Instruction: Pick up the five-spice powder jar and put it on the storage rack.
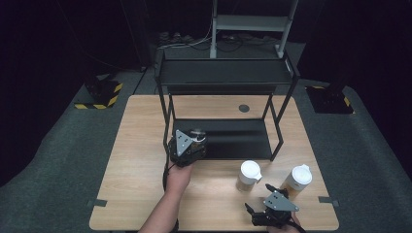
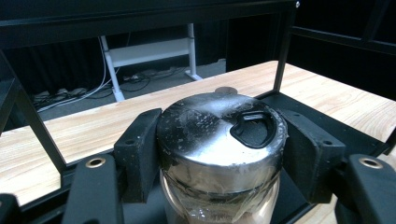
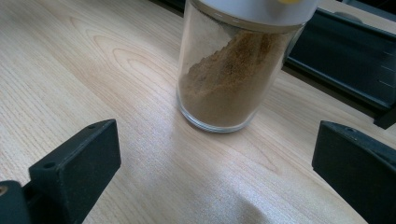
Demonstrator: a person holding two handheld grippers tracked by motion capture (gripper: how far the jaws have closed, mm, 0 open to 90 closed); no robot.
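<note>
our left gripper [image 2: 219,154] has its jaws pinching a dark-lidded jar [image 2: 222,135] at the rack's bottom shelf [image 1: 238,138]; two white-lidded jars [image 1: 249,175] wait on the worktop [image 1: 136,160], one before our right gripper [image 3: 215,177], jaws spread

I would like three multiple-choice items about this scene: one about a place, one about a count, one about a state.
1. Where is the silver-lidded jar?
A. between the left tool pads, at the black rack lower shelf
B. on the floor
C. on the rack top

2. How many white-lidded jars stand on the wooden table?
A. none
B. two
C. five

3. The right tool is:
A. open
B. shut on a jar
C. shut on nothing

Answers:
1 A, pads press both its sides.
2 B, both stand before the rack.
3 A, jaws wide apart.
</note>
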